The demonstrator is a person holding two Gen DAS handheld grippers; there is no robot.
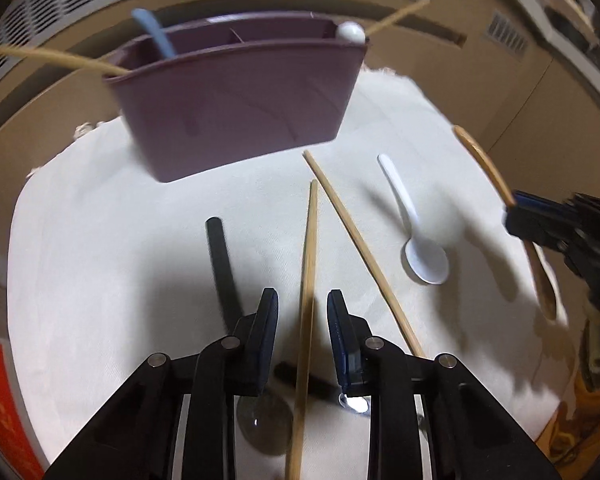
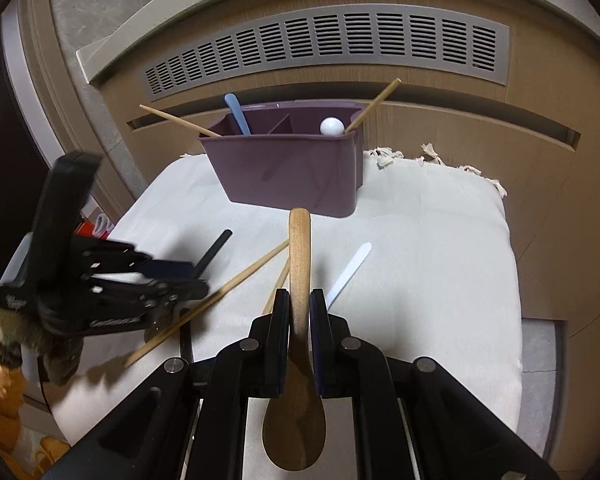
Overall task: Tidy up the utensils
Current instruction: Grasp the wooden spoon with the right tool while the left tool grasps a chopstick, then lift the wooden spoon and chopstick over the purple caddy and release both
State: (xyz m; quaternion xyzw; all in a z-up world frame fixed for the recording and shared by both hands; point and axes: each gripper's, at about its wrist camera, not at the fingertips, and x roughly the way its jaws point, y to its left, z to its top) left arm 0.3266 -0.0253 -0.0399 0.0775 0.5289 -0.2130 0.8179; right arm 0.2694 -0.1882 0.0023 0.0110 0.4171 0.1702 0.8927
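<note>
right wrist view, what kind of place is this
Probably a home kitchen or dining corner: a purple plastic utensil caddy on a white cloth, backed by wood-look cabinet panels with a slatted vent.

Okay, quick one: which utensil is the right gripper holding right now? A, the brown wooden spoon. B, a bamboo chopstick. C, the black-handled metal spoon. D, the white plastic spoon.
A: the right gripper is clamped on the handle of the brown wooden spoon, lifted off the cloth, while the white plastic spoon lies loose on the cream cloth.
</note>
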